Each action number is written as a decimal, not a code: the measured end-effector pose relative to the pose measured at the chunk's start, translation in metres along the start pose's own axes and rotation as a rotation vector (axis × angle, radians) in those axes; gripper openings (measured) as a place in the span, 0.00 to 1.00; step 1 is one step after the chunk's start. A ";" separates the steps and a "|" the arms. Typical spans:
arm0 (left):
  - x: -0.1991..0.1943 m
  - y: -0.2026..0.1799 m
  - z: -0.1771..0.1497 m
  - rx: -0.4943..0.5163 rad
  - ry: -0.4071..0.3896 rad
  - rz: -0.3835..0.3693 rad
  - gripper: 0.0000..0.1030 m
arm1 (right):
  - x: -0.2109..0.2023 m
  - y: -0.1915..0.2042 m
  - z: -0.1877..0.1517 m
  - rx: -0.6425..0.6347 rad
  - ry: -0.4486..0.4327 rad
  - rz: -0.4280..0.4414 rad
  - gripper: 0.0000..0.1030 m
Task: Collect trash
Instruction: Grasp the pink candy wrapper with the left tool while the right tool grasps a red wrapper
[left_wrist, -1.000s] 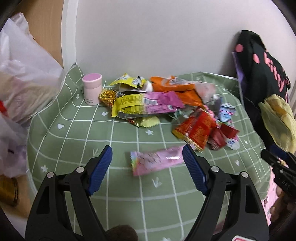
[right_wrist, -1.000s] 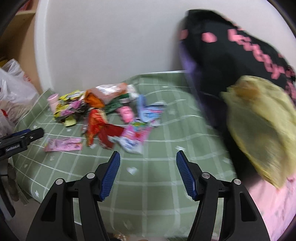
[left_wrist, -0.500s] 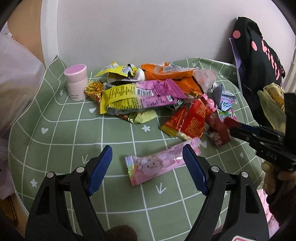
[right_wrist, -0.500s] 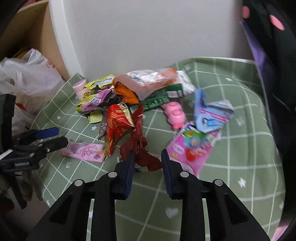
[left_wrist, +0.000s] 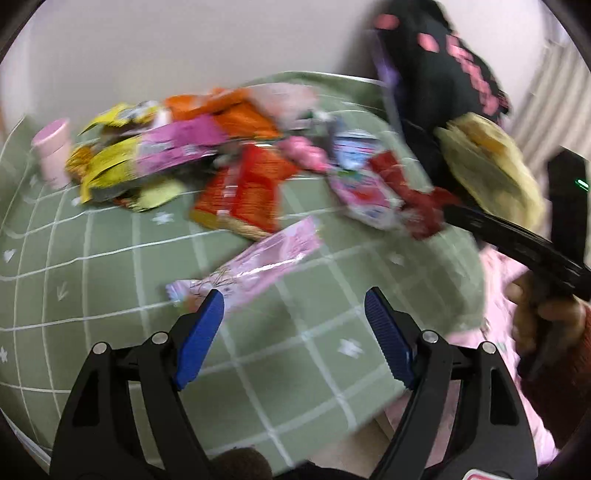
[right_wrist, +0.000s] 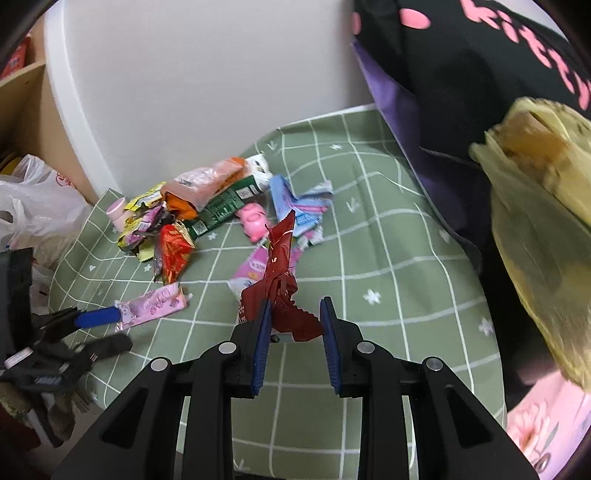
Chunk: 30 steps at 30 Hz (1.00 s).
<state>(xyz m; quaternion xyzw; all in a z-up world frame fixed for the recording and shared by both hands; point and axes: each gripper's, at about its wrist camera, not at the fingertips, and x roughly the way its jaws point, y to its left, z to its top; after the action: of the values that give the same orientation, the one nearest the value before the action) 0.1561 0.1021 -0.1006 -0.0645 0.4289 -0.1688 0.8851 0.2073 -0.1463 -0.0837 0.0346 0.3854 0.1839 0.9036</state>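
A pile of snack wrappers lies on the green checked tablecloth. My right gripper is shut on a dark red wrapper and holds it lifted above the cloth; the wrapper also shows in the left wrist view. My left gripper is open and empty, just in front of a long pink wrapper, which also shows in the right wrist view. A yellow plastic bag hangs at the right.
A small pink jar stands at the back left of the cloth. A black bag with pink letters hangs at the right. White plastic bags sit left of the table. The wall is behind the pile.
My right gripper has lifted the dark red wrapper off the cloth and drawn back toward the yellow bag. My left gripper has swung right, nearer the pink wrapper.
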 end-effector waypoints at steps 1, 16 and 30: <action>-0.003 -0.002 0.000 0.014 -0.011 0.010 0.73 | -0.001 0.000 -0.003 0.009 -0.002 0.002 0.25; 0.032 0.021 0.022 0.104 0.049 0.076 0.73 | -0.023 -0.009 -0.028 -0.003 0.027 -0.035 0.25; 0.017 0.024 0.005 -0.237 0.049 0.019 0.68 | -0.037 -0.020 -0.039 0.054 -0.001 -0.040 0.25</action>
<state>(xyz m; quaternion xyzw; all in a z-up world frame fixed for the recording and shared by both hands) 0.1754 0.1188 -0.1159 -0.1606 0.4679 -0.1102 0.8621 0.1627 -0.1810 -0.0900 0.0515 0.3905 0.1554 0.9059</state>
